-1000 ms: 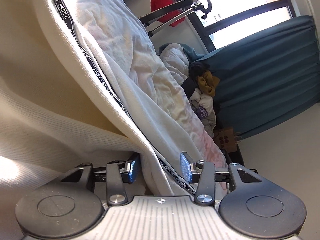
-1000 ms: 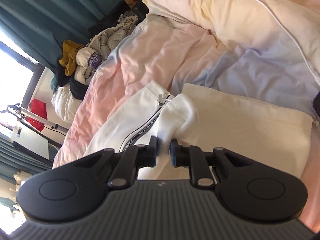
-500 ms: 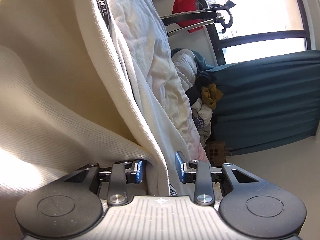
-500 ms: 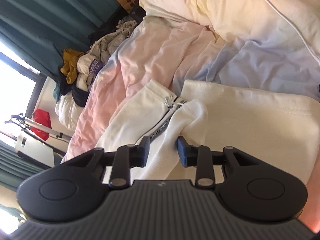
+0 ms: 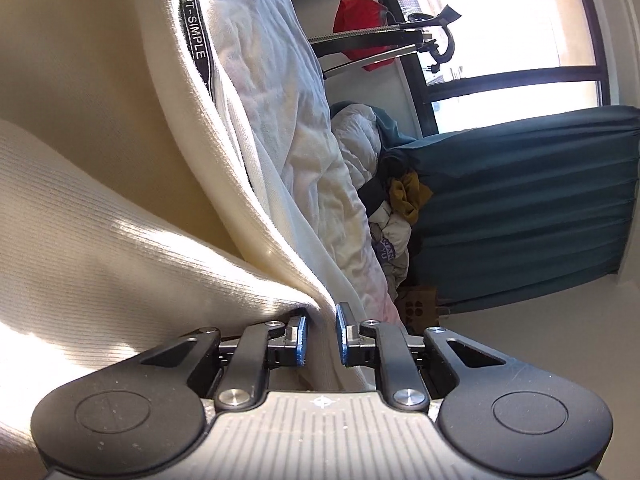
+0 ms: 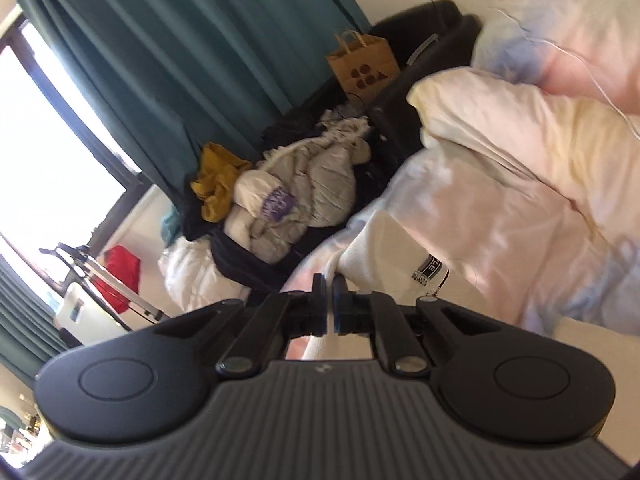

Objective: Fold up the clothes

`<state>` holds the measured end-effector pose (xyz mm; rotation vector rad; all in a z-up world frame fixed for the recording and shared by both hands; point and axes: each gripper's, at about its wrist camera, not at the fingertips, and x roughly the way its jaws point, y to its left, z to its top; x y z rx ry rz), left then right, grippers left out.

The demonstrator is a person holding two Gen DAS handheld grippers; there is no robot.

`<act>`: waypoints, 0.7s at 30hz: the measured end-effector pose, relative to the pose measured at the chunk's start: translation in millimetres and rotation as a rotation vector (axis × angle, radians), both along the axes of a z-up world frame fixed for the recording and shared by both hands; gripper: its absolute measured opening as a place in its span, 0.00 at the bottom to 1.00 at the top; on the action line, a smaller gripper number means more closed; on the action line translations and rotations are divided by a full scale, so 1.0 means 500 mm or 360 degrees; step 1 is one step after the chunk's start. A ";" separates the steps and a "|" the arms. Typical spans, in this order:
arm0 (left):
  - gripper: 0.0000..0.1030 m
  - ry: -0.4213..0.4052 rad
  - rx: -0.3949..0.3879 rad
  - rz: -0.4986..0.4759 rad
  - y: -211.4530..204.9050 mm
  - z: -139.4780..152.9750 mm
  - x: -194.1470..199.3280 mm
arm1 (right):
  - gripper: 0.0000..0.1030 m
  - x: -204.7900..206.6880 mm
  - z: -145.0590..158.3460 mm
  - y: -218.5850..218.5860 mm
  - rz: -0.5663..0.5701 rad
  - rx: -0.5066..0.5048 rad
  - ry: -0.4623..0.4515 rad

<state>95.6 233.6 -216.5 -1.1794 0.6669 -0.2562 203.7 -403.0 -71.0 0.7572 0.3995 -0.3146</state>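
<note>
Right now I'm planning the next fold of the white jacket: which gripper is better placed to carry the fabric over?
Left. The left gripper has the white jacket pinched between its fingers, while the right gripper looks nearly closed at the edge.

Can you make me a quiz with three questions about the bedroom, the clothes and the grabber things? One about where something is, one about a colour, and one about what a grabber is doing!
1. Where does the brown paper bag with handles stand?
A. by the teal curtain
B. on the pastel bedcover
C. between the fingers

2. What colour is the crumpled garment atop the pile of clothes?
A. purple
B. mustard yellow
C. green

3. What is the right gripper doing?
A. gaping wide, with nothing in it
B. holding the bag
C. shut on the white zip-up garment

Answers:
1 A: the bag sits beside the teal curtain, off the pastel bedcover.
2 B: it is clearly mustard yellow.
3 C: its jaws stand nearly together with white cloth pinched between them.
</note>
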 end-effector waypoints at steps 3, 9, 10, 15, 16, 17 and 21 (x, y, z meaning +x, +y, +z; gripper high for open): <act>0.10 -0.0015 0.0011 0.0001 -0.002 -0.002 0.000 | 0.06 0.036 0.089 0.047 0.0039 -0.0127 -0.0249; 0.09 0.0032 0.0134 -0.0065 -0.028 0.002 0.004 | 0.06 0.047 0.139 0.064 -0.0024 -0.0201 -0.0411; 0.09 0.0038 0.0149 -0.0071 -0.028 0.001 0.001 | 0.06 0.048 0.127 0.061 -0.0036 -0.0209 -0.0382; 0.08 0.0034 0.0082 -0.0043 -0.018 -0.007 -0.004 | 0.06 0.038 0.036 0.018 -0.0135 -0.0190 -0.0161; 0.08 0.0024 0.0074 -0.0038 -0.016 -0.006 -0.006 | 0.06 0.034 0.012 0.006 -0.0158 -0.0181 -0.0103; 0.08 0.0015 0.0066 -0.0032 -0.015 -0.006 -0.008 | 0.06 0.030 -0.012 -0.006 -0.0180 -0.0172 -0.0044; 0.08 -0.0001 0.0071 -0.0020 -0.021 -0.004 -0.007 | 0.06 -0.006 -0.101 -0.042 -0.0200 -0.0095 0.0099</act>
